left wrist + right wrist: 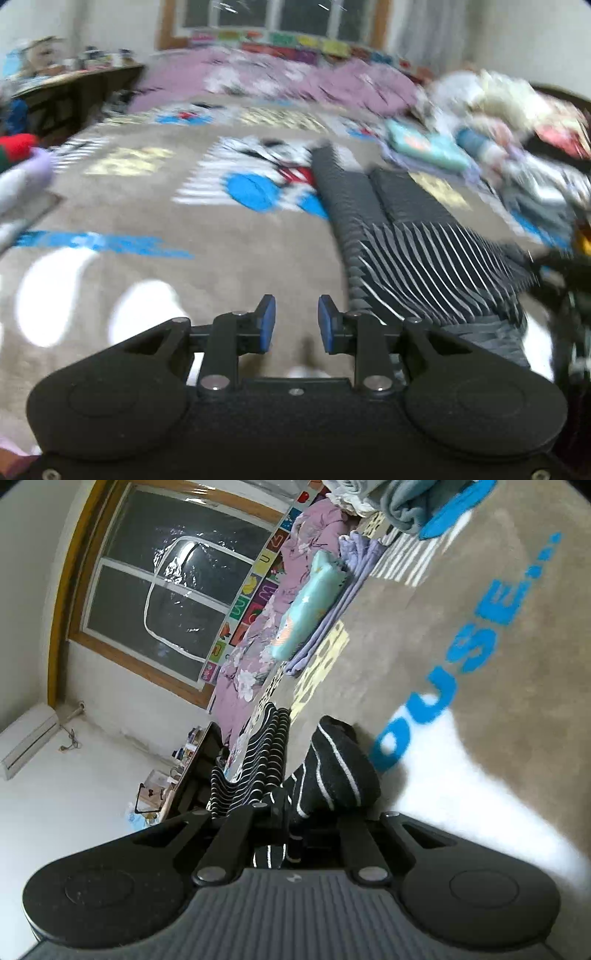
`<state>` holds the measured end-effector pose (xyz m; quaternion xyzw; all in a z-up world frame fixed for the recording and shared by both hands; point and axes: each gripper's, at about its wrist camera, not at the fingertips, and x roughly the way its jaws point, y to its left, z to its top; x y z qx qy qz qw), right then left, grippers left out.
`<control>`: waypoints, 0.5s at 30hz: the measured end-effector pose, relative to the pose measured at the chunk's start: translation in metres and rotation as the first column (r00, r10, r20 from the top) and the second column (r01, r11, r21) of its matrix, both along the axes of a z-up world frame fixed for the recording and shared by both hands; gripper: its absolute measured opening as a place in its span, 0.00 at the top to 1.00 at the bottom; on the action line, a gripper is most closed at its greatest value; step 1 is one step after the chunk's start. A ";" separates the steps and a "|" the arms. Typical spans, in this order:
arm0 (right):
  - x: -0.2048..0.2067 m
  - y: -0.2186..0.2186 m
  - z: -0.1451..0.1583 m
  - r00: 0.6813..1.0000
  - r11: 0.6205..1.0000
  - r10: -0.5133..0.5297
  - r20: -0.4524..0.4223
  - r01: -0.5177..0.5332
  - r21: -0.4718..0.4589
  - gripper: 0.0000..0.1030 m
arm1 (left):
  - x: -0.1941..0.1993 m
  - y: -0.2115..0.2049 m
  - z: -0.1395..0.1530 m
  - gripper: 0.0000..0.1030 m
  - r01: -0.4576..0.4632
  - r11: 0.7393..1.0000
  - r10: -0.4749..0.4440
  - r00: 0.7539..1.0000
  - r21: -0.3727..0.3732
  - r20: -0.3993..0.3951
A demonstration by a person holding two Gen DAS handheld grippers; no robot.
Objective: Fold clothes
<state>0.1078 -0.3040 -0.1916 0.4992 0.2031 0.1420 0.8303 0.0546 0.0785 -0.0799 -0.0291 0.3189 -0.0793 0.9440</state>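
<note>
A black garment with thin white stripes (413,236) lies stretched on the bed's beige cartoon blanket (147,206), right of centre in the blurred left wrist view. My left gripper (296,323) is open and empty, its blue pads (267,321) just left of the garment's near edge. My right gripper (290,823) is shut on the striped garment (332,764), which bunches over its fingers and hangs away from the tilted camera. The fingertips are hidden by the cloth.
Folded teal and lavender clothes (314,602) and a heap of loose laundry (517,122) lie at the bed's far side. A purple floral quilt (288,77) lies under the window (166,583). A cluttered dark table (70,92) stands left.
</note>
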 end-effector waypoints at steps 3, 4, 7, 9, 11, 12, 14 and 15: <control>0.007 -0.003 0.007 1.000 1.000 0.008 0.026 -0.008 -0.007 0.92 | -0.001 -0.020 -0.010 0.77 0.060 0.997 -0.060 0.998 0.039 -0.022; 0.010 -0.004 0.009 0.999 1.000 0.012 0.037 -0.012 -0.003 0.92 | -0.002 -0.025 -0.013 0.77 0.078 0.996 -0.076 0.997 0.051 -0.028; 0.017 -0.010 0.015 0.998 1.000 0.017 0.066 -0.018 0.019 0.92 | -0.001 -0.033 -0.015 0.78 0.113 0.991 -0.111 0.993 0.069 -0.031; 0.021 -0.013 0.017 0.997 1.000 0.012 0.071 -0.014 0.025 0.92 | -0.004 -0.033 -0.010 0.78 0.123 0.991 -0.122 0.992 0.060 -0.013; 0.025 -0.017 0.017 0.998 0.999 0.009 0.070 -0.011 0.031 0.92 | -0.001 -0.030 -0.008 0.77 0.110 0.993 -0.110 0.994 0.046 -0.002; 0.026 -0.018 0.017 0.997 0.999 0.008 0.073 -0.011 0.035 0.92 | 0.000 -0.029 -0.008 0.78 0.102 0.993 -0.102 0.995 0.053 -0.004; 0.026 -0.020 0.018 0.996 0.999 0.008 0.084 -0.012 0.044 0.92 | -0.001 -0.028 -0.008 0.78 0.118 0.992 -0.118 0.993 0.054 0.000; 0.027 -0.021 0.018 0.996 0.999 0.008 0.090 -0.013 0.049 0.92 | -0.004 -0.029 -0.006 0.78 0.137 0.989 -0.137 0.991 0.050 0.008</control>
